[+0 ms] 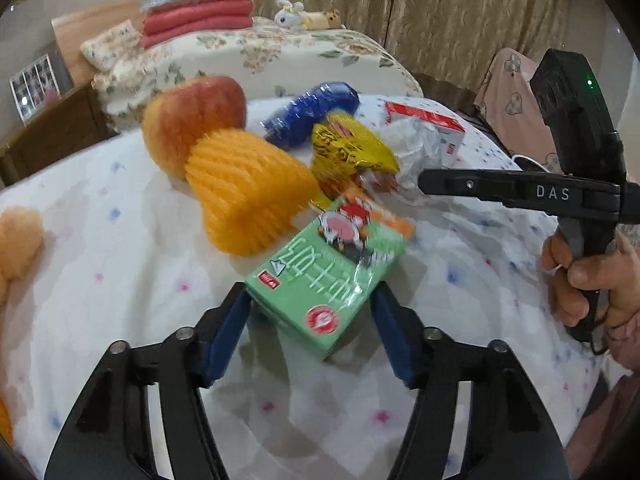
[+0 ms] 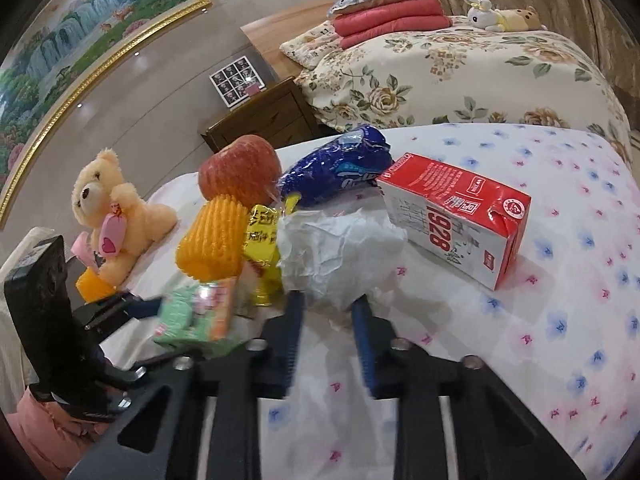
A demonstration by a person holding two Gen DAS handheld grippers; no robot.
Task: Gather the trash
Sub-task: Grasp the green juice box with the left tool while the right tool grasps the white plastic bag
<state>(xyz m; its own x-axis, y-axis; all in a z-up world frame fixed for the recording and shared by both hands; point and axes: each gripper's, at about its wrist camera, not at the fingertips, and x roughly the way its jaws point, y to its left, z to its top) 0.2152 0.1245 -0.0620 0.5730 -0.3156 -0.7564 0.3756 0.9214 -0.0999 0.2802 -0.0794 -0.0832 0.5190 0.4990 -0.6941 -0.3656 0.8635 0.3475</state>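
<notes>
The left gripper clasps the stiff green cardboard carton by its sides, the right gripper pinching soft crumpled white paper (light, crushable).

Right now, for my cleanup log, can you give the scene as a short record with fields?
surface: white flower-print bedsheet
left gripper: around green printed carton
right gripper: closed on crumpled white paper
other trash: red-and-white carton, blue plastic wrapper, yellow foil wrapper
not trash: red apple, beige teddy bear
</notes>
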